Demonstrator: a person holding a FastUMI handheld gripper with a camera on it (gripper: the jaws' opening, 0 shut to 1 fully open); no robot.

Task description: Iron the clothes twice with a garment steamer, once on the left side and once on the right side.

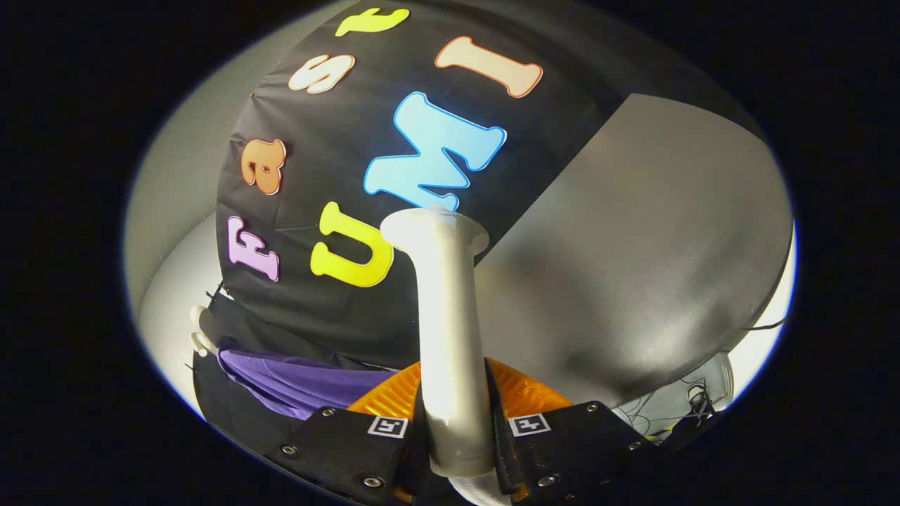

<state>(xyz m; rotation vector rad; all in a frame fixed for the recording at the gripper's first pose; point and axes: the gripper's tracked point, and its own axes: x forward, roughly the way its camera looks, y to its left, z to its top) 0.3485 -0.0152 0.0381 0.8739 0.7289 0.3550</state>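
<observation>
Against the booth wall, you're clamping the steamer handle (450, 337) in the gripper (453, 429), risking sliding off the purple shirt (295, 383) hanging well aside.

Lighting is uneven — the grey table (654, 232) carries a soft sheen and a dark shadow beside the steamer handle (450, 337), whose pale shaft glares near white. Fisheye bending curves every straight edge strongly toward the rim. Focus stays fairly sharp mid-view — the nearest parts look slightly soft.
</observation>
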